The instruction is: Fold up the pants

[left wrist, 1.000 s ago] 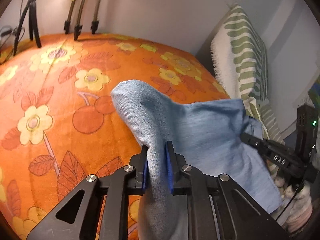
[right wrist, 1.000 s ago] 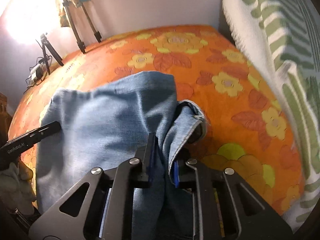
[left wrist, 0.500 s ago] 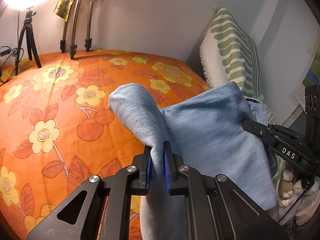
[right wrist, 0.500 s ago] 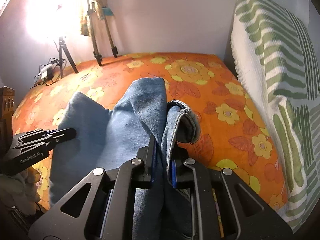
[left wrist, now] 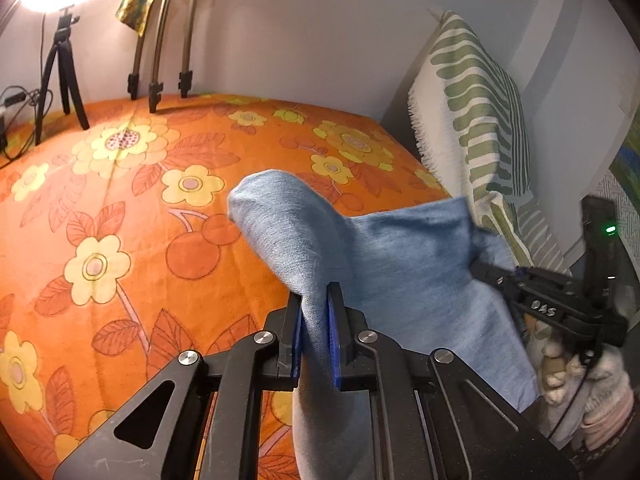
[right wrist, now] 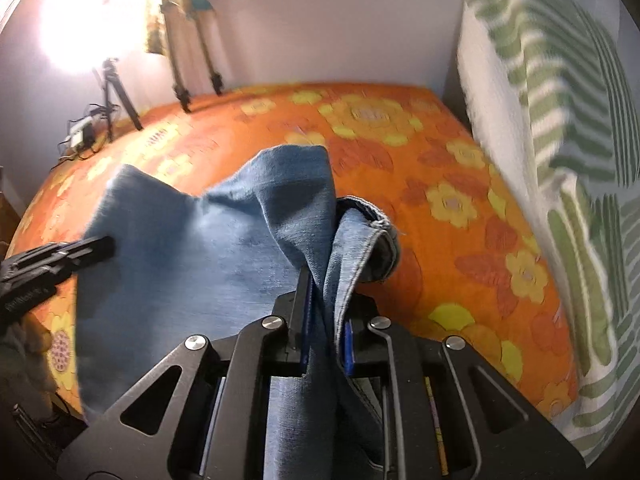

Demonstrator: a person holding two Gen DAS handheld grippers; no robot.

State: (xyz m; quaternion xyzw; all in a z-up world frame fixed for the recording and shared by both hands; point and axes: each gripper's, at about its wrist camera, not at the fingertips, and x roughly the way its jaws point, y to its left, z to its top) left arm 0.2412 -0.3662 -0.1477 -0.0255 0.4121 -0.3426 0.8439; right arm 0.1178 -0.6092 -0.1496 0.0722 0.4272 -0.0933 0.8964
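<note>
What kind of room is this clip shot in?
Probably a bedroom at home: an orange flowered bedspread covers what looks like a bed, a green-striped pillow leans against the wall, and a lamp on a small tripod lights it.

My left hand-held gripper [left wrist: 315, 332] is showing black linkage arms, silver screws, blue pads; my right hand-held gripper [right wrist: 325, 320] is looking identical.

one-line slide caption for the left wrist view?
Left tongs pinch a fold of blue denim pants above the orange floral bedspread; right tongs grip the far edge.
</note>
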